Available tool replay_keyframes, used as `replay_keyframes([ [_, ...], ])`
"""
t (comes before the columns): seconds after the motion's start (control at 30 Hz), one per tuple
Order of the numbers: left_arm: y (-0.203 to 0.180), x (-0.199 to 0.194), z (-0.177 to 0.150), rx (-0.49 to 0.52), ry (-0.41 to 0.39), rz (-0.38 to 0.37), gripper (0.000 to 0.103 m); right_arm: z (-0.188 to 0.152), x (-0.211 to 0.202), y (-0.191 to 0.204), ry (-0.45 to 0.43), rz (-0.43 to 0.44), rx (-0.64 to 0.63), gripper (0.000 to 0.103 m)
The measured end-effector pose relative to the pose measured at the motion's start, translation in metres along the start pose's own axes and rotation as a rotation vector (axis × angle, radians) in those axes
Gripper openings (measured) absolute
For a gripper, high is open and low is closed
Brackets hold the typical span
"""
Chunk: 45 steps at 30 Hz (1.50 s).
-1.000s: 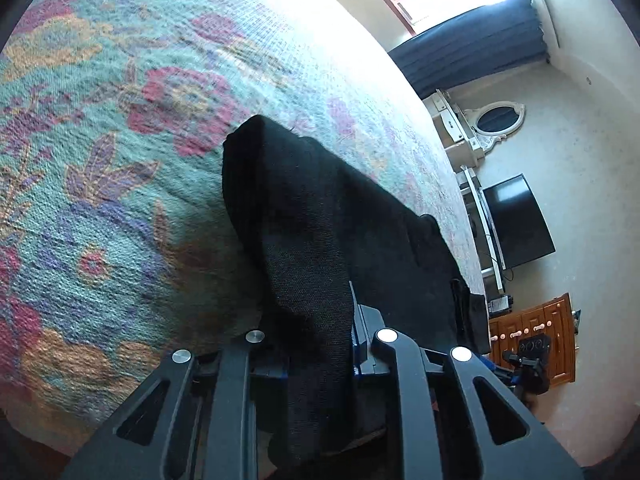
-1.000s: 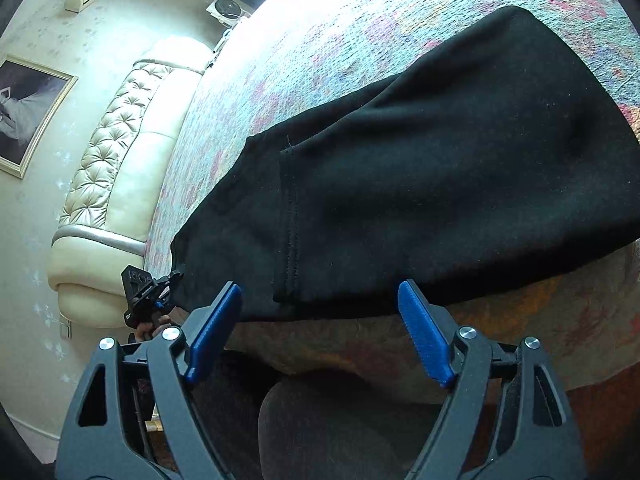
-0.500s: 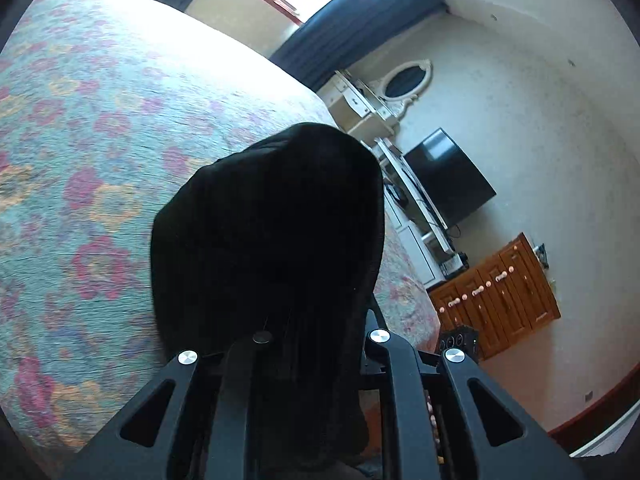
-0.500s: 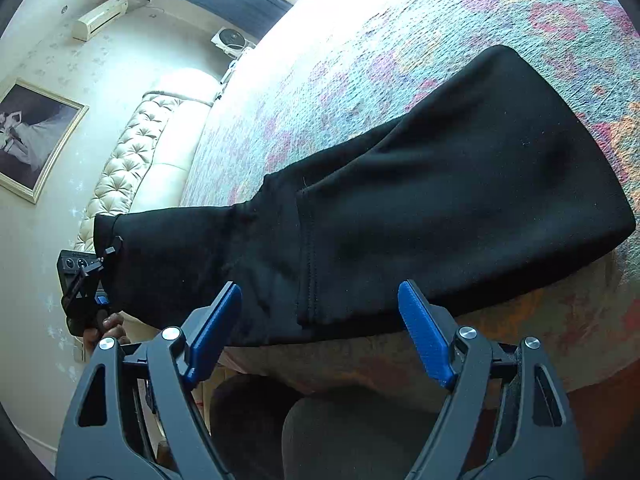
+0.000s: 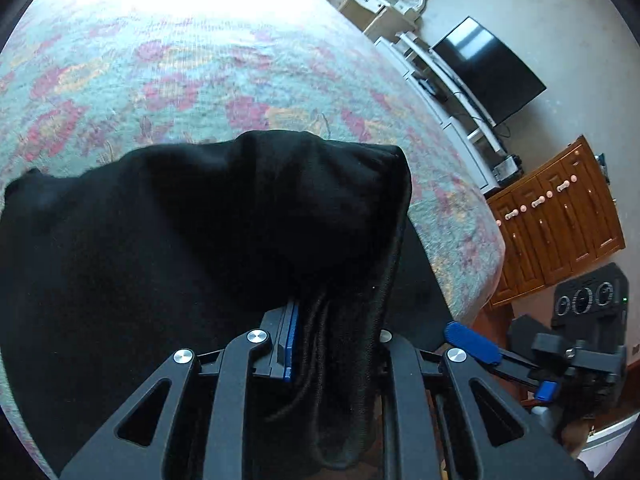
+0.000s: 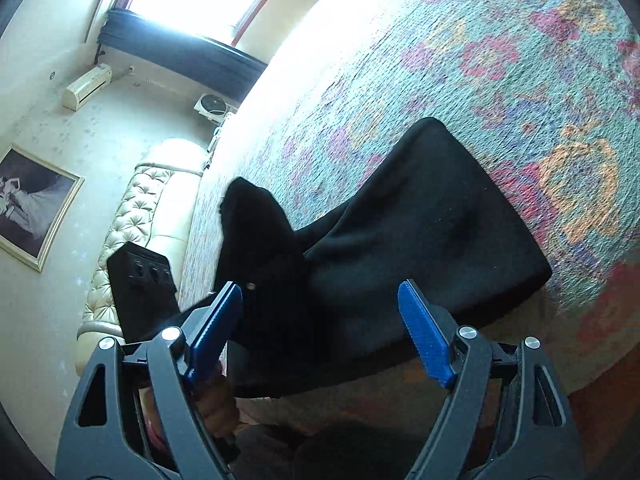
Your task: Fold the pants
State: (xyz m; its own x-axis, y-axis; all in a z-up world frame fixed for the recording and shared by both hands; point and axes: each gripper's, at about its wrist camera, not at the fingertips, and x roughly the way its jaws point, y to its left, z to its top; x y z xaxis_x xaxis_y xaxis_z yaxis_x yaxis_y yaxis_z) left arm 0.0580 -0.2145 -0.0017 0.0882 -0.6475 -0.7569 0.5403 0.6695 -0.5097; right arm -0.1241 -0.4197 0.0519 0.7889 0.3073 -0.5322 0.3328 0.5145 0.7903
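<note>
Floral woven bedspread in teal, pink and orange [image 6: 500,60] covers the whole bed, and the black knit pants [image 6: 420,240] lie along its near edge. The left gripper [image 5: 332,352] has its jaws clenched on a bunched end of the pants; the right gripper [image 6: 320,332] hovers, jaws spread wide, holding nothing.

A floral bedspread [image 5: 224,80] covers the bed. Beyond its far corner stand a white dresser [image 5: 376,8], a dark television [image 5: 488,68] and a wooden cabinet [image 5: 560,216].
</note>
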Motion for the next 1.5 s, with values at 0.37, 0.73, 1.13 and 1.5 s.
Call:
replay_keyframes([
  [0.37, 0.008, -0.069, -0.022, -0.078, -0.147, -0.165, 0.062, 0.027, 0.024, -0.018, 0.107, 0.056, 0.017, 0.081],
  [0.73, 0.132, -0.153, -0.072, -0.363, -0.302, -0.065, 0.068, 0.040, 0.078, 0.003, 0.223, -0.031, -0.156, 0.080],
  [1.13, 0.149, -0.151, -0.093, -0.378, -0.240, -0.072, 0.068, 0.023, 0.092, 0.009, 0.303, -0.067, -0.175, 0.060],
  [1.5, 0.153, -0.141, -0.093, -0.425, -0.214, -0.093, 0.070, 0.011, 0.072, 0.060, 0.225, -0.119, -0.340, 0.014],
])
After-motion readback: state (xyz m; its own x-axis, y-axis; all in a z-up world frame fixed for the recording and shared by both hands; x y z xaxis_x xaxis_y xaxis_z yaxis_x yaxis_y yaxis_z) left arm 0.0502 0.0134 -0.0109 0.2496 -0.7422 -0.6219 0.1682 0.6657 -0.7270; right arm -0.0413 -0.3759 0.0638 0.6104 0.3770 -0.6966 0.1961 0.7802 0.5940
